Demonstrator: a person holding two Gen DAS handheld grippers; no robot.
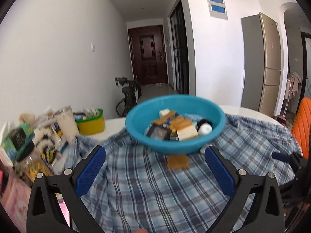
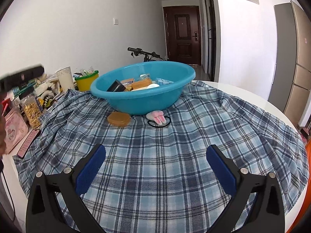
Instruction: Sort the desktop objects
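A blue plastic basin point(image 1: 175, 143) point(image 2: 143, 99) holding several small boxes and packets stands on a blue plaid cloth point(image 2: 165, 165). In front of it lie an amber oval case point(image 2: 118, 118) point(image 1: 177, 161), a pink-and-white plush toy point(image 2: 158, 117) and a black hair tie point(image 2: 168, 124). My left gripper point(image 1: 155, 167) is open and empty, close in front of the basin. My right gripper point(image 2: 155, 165) is open and empty, farther back over the cloth.
Clutter fills the table's left side: a yellow tub point(image 2: 85, 81), a white cup point(image 2: 65, 78), a jar of cereal point(image 2: 32, 108), a pink pouch point(image 2: 13, 134), a phone point(image 2: 29, 140). An orange chair point(image 1: 302, 130) stands at the right. A bicycle point(image 2: 144, 54) is behind the table.
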